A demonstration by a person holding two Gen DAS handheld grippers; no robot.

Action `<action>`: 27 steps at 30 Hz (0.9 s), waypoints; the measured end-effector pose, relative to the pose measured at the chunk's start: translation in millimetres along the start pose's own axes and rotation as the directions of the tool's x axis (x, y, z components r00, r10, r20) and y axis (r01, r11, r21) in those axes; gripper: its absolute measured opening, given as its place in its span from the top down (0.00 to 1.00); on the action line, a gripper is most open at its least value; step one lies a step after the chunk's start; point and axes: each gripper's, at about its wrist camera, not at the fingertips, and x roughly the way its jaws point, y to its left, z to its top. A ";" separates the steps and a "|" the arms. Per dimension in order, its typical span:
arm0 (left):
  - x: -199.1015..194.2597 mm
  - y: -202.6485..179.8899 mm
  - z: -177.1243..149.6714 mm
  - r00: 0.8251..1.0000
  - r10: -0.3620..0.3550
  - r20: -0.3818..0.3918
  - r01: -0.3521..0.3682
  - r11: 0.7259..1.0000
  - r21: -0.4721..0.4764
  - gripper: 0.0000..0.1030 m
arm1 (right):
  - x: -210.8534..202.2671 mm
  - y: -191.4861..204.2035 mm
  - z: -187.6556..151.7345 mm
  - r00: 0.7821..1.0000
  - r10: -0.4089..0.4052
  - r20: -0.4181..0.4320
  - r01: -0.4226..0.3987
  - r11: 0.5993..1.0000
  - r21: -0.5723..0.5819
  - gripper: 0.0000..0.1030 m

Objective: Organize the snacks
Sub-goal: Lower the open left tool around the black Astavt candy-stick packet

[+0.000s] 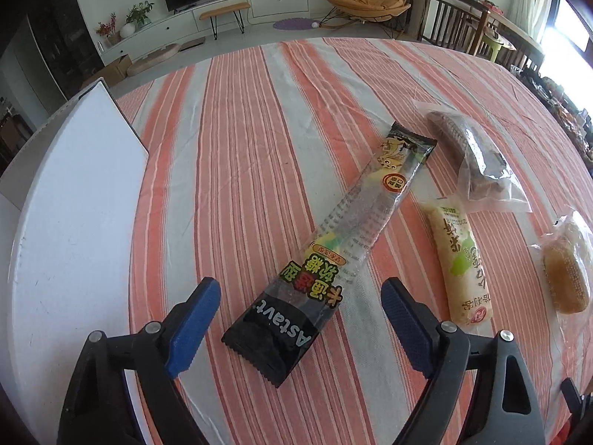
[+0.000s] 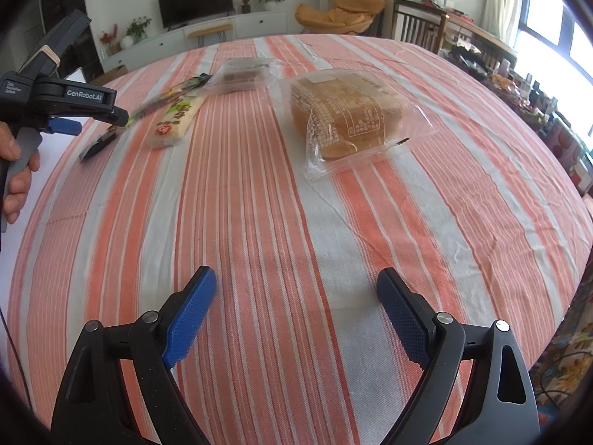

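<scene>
Left claw (image 1: 300,319): we see jaws apart, straddling long candy packet (image 1: 333,244), pads clear | Right claw (image 2: 296,315): spread wide, empty | Packet: flat on striped surface (image 1: 241,148), beside white box (image 1: 74,204)

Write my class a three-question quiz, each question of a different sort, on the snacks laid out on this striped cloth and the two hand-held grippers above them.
1. True or false: the left hand-held gripper is clamped shut on the long black-ended candy packet.
2. Which snack lies nearest the right hand-held gripper? A) clear bag of golden bread B) white-and-green bread stick packet C) clear bag of dark brown cake
3. Fill in: the snacks lie on an orange-and-white ____ tablecloth.

Key: 1 false, its jaws straddle the packet, open. 2 A. 3 striped.
</scene>
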 end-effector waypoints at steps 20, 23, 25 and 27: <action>-87.3 -38.8 -164.5 0.996 -0.075 0.055 0.075 0.997 0.005 0.18 | 3.7 2.9 1.0 1.000 -0.001 -0.005 0.001 1.000 0.003 0.10; -78.3 -39.5 -150.0 0.995 -0.082 0.066 0.082 0.997 -0.003 0.18 | 3.1 3.2 0.3 1.000 0.002 -0.005 -0.002 1.000 0.001 0.10; -67.2 -35.5 -135.3 0.994 -0.100 0.053 0.103 0.994 -0.044 0.18 | 2.9 2.4 -0.2 1.000 0.003 -0.004 -0.003 1.000 0.000 0.10; -56.5 -29.5 -126.1 0.994 -0.093 0.053 0.098 0.991 -0.089 0.18 | 2.8 2.1 -0.2 1.000 0.002 -0.004 -0.002 1.000 0.001 0.10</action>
